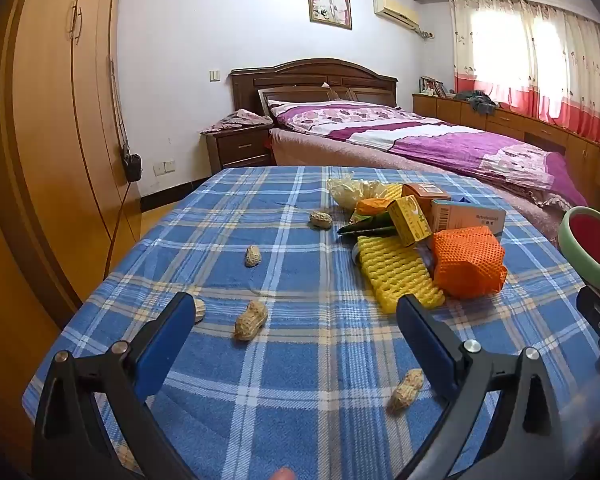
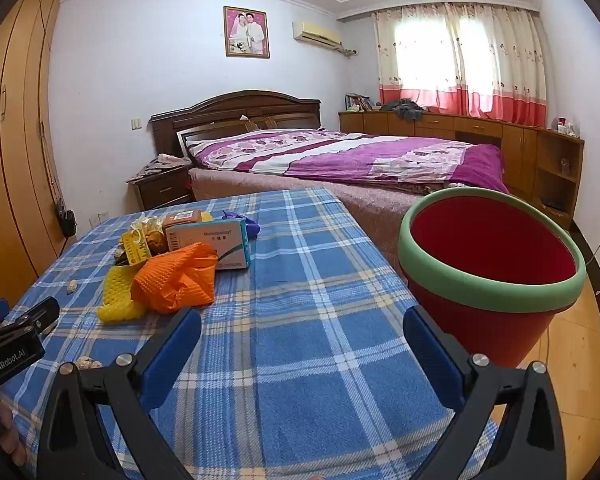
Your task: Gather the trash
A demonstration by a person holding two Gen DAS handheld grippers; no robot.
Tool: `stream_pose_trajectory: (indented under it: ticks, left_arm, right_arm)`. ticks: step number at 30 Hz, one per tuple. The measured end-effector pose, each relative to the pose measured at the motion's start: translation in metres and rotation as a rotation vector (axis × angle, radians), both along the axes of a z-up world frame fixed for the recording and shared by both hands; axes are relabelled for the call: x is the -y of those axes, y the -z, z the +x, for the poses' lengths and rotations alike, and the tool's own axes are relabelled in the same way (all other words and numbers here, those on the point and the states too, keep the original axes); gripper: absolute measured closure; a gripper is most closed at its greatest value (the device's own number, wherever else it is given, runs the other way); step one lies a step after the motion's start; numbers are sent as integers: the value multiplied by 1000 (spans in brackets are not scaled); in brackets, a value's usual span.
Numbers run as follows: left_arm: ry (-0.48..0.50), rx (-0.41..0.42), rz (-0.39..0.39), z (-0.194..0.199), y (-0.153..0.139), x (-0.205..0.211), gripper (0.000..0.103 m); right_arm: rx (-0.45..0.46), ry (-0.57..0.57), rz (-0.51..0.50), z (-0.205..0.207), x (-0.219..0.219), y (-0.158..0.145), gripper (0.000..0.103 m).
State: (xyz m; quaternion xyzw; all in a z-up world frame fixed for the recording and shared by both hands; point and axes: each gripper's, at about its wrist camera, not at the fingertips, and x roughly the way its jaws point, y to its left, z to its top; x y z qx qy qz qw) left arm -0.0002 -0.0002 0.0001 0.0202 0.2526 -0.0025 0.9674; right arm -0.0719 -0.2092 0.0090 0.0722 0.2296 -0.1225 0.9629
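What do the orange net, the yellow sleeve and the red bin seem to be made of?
Orange net: probably soft foam or plastic mesh, matte; it has small regular holes and lies crumpled.
Yellow sleeve: likely foam fruit netting, matte; it shows a puffy ribbed lattice.
Red bin: seemingly plastic, smooth with a dull sheen, with a green rim.

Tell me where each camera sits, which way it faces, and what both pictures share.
Left wrist: on the left gripper, tilted down over the blue plaid tablecloth; sees scattered peanut shells, with its own open fingers and a fingertip at the bottom edge.
Right wrist: on the right gripper, further right; sees the red bucket with green rim, its own open fingers and the left gripper at the left edge.
Shared: the orange mesh net, yellow foam sleeve, cardboard boxes, bucket and purple-quilted bed.
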Motion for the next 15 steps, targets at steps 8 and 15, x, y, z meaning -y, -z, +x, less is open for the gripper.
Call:
stream_pose_trajectory:
  ticks: [8, 15]
  left_arm:
    - [1, -3, -17, 1, -1, -9, 3]
    - [-1, 2, 11, -1, -1, -1, 3]
  right_arm:
    - [-4, 1, -2, 0, 0, 0, 0]
    - [-4, 1, 0, 0, 1, 0, 0]
